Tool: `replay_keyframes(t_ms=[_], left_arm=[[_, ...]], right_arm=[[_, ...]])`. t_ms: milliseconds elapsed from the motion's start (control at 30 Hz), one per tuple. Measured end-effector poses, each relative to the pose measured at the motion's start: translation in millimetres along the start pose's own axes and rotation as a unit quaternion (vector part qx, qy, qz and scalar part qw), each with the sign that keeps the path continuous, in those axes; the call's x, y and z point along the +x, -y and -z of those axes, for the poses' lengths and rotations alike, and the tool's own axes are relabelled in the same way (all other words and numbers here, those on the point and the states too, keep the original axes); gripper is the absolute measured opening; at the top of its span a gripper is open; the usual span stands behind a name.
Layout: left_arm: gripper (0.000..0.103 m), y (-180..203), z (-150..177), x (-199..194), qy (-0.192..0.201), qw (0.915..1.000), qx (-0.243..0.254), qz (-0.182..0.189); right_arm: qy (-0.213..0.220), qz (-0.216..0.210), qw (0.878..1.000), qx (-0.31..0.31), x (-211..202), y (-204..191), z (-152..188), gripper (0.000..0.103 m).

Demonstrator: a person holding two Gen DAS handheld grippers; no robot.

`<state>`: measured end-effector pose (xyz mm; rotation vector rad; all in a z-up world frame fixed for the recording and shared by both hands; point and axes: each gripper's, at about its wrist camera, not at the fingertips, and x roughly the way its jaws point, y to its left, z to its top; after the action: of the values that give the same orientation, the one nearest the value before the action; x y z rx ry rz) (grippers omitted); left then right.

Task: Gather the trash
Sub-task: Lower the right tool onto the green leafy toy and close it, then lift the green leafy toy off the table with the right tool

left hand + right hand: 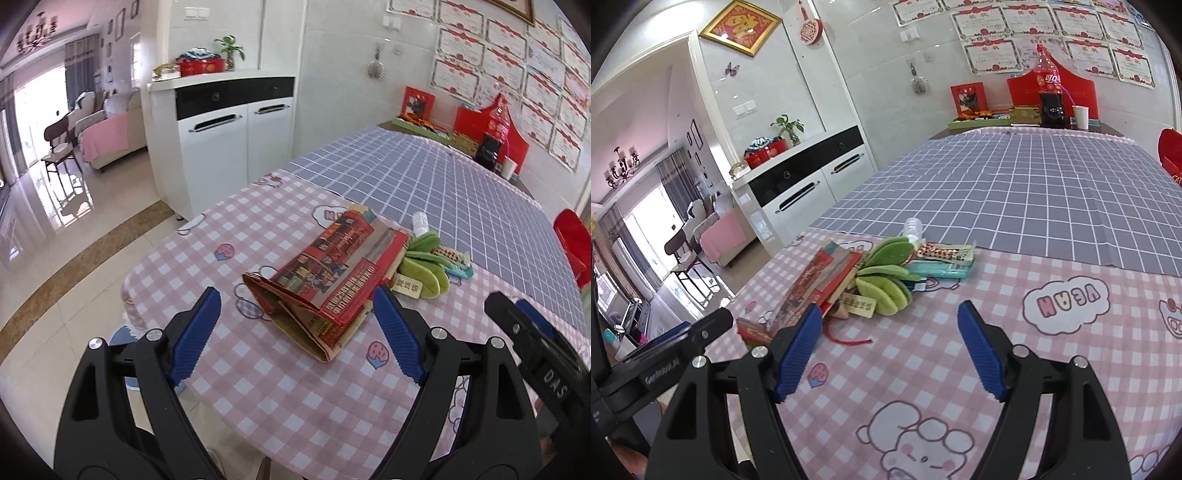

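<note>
On the pink checked tablecloth [295,387], the red paper bag [325,280] is approached by spread, empty left gripper [295,332] and right gripper [890,350]; closure on it is judged next.

A: Specify the supporting surface.
B: The counter [1071,362], covered by a pink checked cloth [280,384] near and a grey grid cloth [1034,192] beyond.
A: Items resting on it?
B: A folded red paper bag [328,273], green felt leaves [886,280], a teal packet [942,268], a clear bottle [913,227], clustered, touching.
</note>
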<state>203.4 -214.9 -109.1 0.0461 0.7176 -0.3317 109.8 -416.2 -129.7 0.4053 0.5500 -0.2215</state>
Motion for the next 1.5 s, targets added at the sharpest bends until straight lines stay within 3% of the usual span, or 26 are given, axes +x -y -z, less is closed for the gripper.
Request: replay_keyframes(t_ms=[367,433,600,767,867,1100,1133,1167,1200,1267,1500], left_arm=[[0.083,30,6,35,-0.041,0.9945,0.092,0.028],[0.083,37,8,39,-0.034,0.9926,0.116,0.007],[0.083,34,-1,50,-0.041,0.995,0.089,0.02],[0.083,41,-13,53,-0.03,0.9949,0.093,0.026],[0.083,42,-20,54,-0.019,0.9958,0.089,0.014],[0.083,16,-31,52,-0.013,0.9992,0.032,0.02],[0.083,15,-31,52,-0.013,0.9993,0.031,0.02],[0.083,15,-31,52,-0.014,0.9991,0.032,0.022],[0.083,16,-31,52,-0.016,0.999,0.034,0.023],[0.083,20,-30,51,-0.018,0.9987,0.037,0.03],[0.083,48,-26,43,-0.019,0.9956,0.062,0.068]], right_arm=[[-0.03,0.026,0.999,-0.003,29,7,-4,0.075],[-0.033,0.033,0.999,0.001,34,10,-5,0.075],[-0.045,0.045,0.998,0.001,46,17,-7,0.075],[-0.065,0.047,0.997,-0.009,62,19,-16,0.075],[-0.075,0.048,0.996,-0.022,72,19,-23,0.075],[-0.118,0.009,0.992,-0.05,108,3,-30,0.073],[-0.13,0.003,0.99,-0.055,115,1,-28,0.068],[-0.136,-0.001,0.989,-0.057,118,-1,-27,0.055],[-0.137,0.001,0.989,-0.061,120,-3,-25,0.034],[-0.133,-0.008,0.989,-0.068,115,-4,-24,0.01],[-0.059,0.006,0.997,-0.05,60,20,-32,0.009]])
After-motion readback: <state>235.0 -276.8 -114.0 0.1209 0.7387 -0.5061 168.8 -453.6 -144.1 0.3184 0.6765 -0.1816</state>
